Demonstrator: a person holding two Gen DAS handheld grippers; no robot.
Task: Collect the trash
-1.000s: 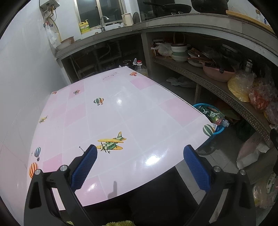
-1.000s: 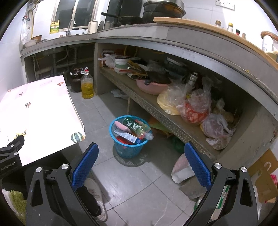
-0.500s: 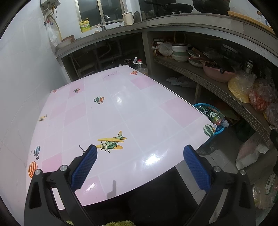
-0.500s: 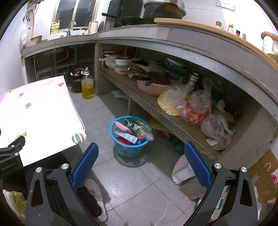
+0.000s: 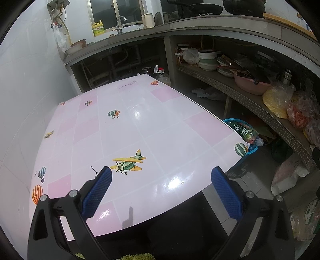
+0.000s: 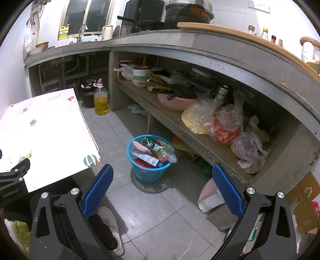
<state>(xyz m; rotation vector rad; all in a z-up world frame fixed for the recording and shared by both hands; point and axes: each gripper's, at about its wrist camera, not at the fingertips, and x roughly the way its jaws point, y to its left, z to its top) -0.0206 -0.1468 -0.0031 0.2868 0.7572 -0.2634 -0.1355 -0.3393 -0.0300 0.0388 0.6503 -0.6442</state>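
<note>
The left wrist camera looks forward and down between its spread fingers, close over the near edge of the table [image 5: 160, 124]. The right wrist camera, off to that table's right, faces the floor and the counter's shelf from higher up. Both catch the blue basket [image 6: 149, 172] ahead, the table's corner and the far sink counter.

One basket [image 6: 149, 174], one table [image 5: 140, 124]

Grey tiled floor [image 6: 140, 216], concrete counter [image 6: 152, 40], window [image 5: 104, 12], white wall [image 5: 24, 84].
</note>
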